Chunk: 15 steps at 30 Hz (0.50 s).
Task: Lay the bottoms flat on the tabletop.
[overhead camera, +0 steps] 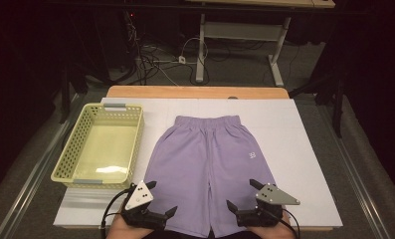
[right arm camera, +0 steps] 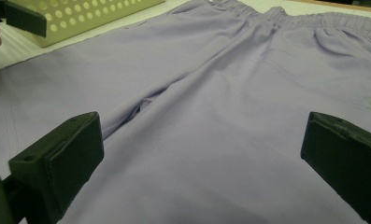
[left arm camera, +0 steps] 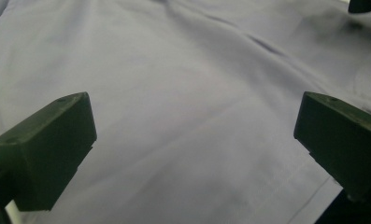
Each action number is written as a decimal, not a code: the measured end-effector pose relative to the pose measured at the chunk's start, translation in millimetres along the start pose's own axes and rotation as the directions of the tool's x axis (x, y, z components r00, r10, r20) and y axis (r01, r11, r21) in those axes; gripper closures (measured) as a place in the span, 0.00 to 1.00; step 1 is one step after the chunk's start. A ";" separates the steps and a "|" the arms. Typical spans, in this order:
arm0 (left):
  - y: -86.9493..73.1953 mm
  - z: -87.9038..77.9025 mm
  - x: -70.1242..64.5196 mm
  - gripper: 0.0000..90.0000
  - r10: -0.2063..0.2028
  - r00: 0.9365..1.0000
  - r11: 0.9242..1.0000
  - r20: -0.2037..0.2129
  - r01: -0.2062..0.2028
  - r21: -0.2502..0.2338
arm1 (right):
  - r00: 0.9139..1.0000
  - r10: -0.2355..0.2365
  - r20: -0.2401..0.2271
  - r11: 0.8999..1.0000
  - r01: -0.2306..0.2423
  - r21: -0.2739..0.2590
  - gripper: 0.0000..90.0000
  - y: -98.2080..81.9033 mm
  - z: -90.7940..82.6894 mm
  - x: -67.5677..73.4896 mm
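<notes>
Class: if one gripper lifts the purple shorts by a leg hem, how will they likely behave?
The purple shorts lie flat with soft creases, so they would probably drape limply. The fabric looks thin, likely light. Pushed across the white table, they may bunch rather than slide.

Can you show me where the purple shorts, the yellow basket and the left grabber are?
purple shorts (overhead camera: pixel 205 164): high view, middle of the front, between the two legs.
yellow basket (overhead camera: pixel 135 144): high view, its right wall.
left gripper (overhead camera: pixel 162 198): high view, open gap between its black jaw tips.
</notes>
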State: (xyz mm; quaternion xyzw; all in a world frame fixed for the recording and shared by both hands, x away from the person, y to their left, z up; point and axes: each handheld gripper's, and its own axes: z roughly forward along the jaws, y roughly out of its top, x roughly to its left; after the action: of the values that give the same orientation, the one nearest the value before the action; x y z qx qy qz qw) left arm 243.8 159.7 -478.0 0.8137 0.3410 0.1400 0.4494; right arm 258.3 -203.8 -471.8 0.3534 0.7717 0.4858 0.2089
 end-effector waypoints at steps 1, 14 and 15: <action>-2.5 -1.8 0.9 0.01 -0.007 1.000 1.000 -0.006 0.007 0.002 | 1.000 -0.003 -0.006 1.000 0.003 0.001 0.00 1.5 2.1 -0.2; -36.1 -29.8 18.9 0.26 -0.096 0.986 0.993 -0.138 0.106 0.060 | 0.994 -0.050 -0.099 0.999 0.051 0.005 0.00 15.7 30.4 6.2; -39.7 -31.9 21.6 0.29 -0.119 0.983 0.990 -0.138 0.128 0.062 | 0.993 -0.054 -0.108 0.998 0.055 0.004 0.00 16.5 32.0 6.5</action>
State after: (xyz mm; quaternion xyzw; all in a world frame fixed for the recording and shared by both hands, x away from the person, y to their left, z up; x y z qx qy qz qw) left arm 225.4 209.1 -494.8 0.7951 0.4251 0.1541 0.4043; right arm 280.9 -175.0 -471.0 0.3062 0.7930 0.4955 0.1786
